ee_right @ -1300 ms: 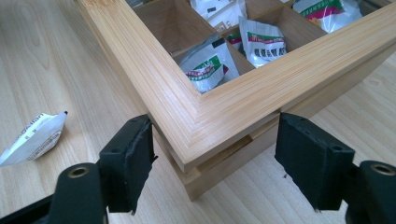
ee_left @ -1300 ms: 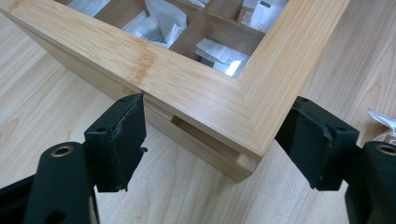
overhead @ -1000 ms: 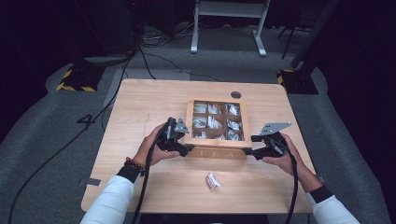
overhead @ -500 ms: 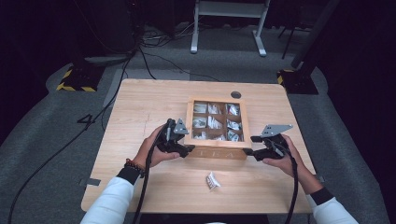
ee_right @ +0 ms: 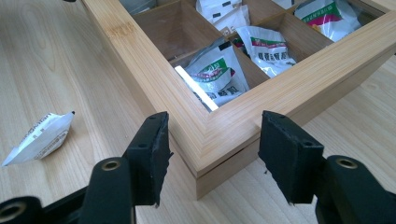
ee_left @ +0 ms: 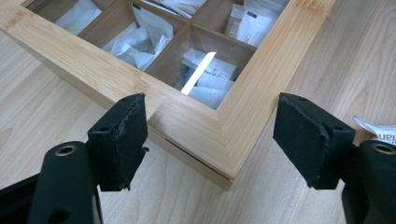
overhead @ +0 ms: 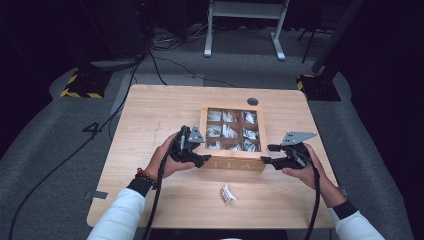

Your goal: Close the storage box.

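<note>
Nothing moved, box corners between both open tools

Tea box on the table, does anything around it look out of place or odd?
Yes: one sachet lies loose on the table, in front of the tea box, while the others sit in its compartments. The box itself looks square and undamaged, with the open left gripper and right gripper at its near corners.

Pale bamboo box, black gripper pads, white sachets printed green, red; light woodgrain table.
</note>
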Action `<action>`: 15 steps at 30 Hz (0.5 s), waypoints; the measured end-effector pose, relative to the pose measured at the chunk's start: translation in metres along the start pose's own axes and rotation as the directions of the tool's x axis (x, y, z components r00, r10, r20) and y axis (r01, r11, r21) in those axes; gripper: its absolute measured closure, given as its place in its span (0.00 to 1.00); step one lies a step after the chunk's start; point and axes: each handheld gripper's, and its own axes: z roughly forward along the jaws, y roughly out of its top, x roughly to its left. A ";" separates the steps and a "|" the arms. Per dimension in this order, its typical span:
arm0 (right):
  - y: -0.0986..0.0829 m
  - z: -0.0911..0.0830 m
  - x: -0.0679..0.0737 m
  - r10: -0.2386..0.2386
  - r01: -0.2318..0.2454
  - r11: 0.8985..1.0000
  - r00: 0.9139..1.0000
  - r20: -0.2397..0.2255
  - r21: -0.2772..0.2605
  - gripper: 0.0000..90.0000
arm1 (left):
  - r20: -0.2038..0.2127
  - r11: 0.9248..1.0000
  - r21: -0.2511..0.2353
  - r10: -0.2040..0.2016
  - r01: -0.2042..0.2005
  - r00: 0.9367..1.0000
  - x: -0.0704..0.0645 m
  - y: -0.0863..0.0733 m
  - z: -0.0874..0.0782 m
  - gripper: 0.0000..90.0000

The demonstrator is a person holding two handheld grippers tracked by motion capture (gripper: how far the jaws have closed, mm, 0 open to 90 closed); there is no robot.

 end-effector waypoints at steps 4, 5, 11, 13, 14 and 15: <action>0.000 0.000 0.001 -0.004 0.004 1.000 1.000 0.003 0.007 0.49 | -0.007 1.000 -0.007 -0.001 0.001 1.000 -0.001 0.000 -0.001 0.30; 0.001 -0.001 0.001 -0.007 0.007 1.000 1.000 0.007 0.008 0.48 | -0.014 1.000 -0.005 0.001 -0.001 1.000 -0.001 0.001 -0.002 0.31; 0.002 -0.007 0.003 -0.028 0.028 1.000 0.999 0.026 0.008 0.42 | -0.045 1.000 -0.009 -0.003 0.003 0.999 0.000 -0.001 -0.013 0.27; 0.003 -0.011 0.004 -0.032 0.032 0.999 0.999 0.027 0.001 0.41 | -0.050 1.000 -0.002 -0.002 0.002 0.999 0.000 -0.004 -0.017 0.24; 0.003 -0.013 0.004 -0.035 0.035 0.999 0.999 0.029 0.000 0.40 | -0.060 1.000 0.003 0.002 -0.002 0.998 -0.001 -0.005 -0.020 0.23; 0.004 -0.014 0.004 -0.043 0.043 0.999 0.998 0.036 0.001 0.39 | -0.061 1.000 -0.005 -0.002 0.001 0.998 -0.001 -0.006 -0.022 0.23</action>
